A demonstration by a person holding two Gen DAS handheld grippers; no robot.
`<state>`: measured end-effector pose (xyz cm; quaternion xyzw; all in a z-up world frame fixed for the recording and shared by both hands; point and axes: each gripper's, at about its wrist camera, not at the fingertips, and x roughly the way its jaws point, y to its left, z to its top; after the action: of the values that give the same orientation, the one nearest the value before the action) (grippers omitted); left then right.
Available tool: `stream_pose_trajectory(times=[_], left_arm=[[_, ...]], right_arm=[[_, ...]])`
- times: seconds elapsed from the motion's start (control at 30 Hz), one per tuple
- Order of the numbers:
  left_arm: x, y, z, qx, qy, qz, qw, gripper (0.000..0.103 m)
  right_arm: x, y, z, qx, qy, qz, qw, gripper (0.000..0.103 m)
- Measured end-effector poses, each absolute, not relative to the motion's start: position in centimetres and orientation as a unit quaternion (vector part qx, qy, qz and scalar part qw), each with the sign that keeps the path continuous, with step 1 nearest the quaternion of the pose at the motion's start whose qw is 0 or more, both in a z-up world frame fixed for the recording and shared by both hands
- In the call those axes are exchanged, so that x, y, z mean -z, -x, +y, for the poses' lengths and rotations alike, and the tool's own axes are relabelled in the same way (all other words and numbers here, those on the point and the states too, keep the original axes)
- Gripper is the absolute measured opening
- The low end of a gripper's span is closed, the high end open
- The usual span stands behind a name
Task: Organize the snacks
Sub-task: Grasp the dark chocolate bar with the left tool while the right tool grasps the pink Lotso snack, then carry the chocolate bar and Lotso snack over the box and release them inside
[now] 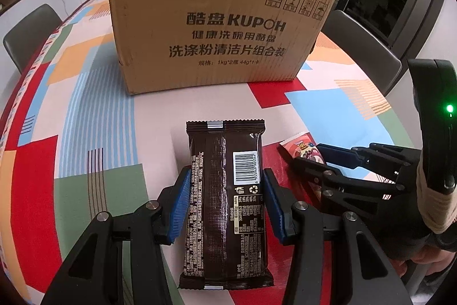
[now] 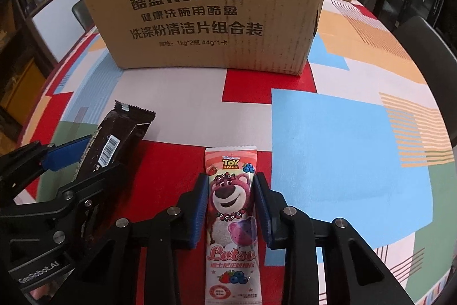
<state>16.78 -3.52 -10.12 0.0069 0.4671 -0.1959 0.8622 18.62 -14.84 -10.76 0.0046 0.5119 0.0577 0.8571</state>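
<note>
Looking at both grabs, the left gripper (image 1: 227,200) pinches the dark brown snack pack (image 1: 227,199) across its width, and the right gripper (image 2: 230,207) squeezes the pink Lotso bar (image 2: 230,207) the same way, both just above the colourful tablecloth (image 2: 342,147). The cardboard box (image 1: 217,30) sits well ahead. My worry: slick wrappers could slide out mid-lift, or the two grippers bump since they're side by side.

Cardboard box (image 1: 217,30): "20271128 DP09", "酷盘 KUPOH", "洗涤粉清洁片组合装", "1kg*2瓶 44g*1卡"; handling signs far right.
Pink snack packet (image 2: 232,219): "TOY STORY", "Lotso", "迪士尼正版授权".
Dark snack packet (image 1: 228,205): barcode; small print unreadable.
Left gripper (image 2: 94,159) body: "GenRobot.AI".
</note>
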Motion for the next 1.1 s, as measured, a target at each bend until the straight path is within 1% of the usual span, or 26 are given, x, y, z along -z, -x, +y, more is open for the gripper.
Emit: stream_pose_trajectory(times=[0.2,0.57,1.1], left_arm=[[9.0,-16.5,-3.6,0.192,-0.013,0.454,0.870,0.048],[5.0,-16.4,-3.1,0.189,0.001,0.422,0.887,0.048],[-2.4,-17.4,-3.1,0.188,-0.011,0.333,0.924,0.048]], right_arm=[[10.1,-18.5,-14.9,-0.062,-0.014,0.502,0.863,0.033],[6.6,-17.9,-15.2,-0.069,-0.022,0.454,0.888,0.033],[-0.3,-19.0,-16.0,-0.075,-0.022,0.355,0.931,0.033]])
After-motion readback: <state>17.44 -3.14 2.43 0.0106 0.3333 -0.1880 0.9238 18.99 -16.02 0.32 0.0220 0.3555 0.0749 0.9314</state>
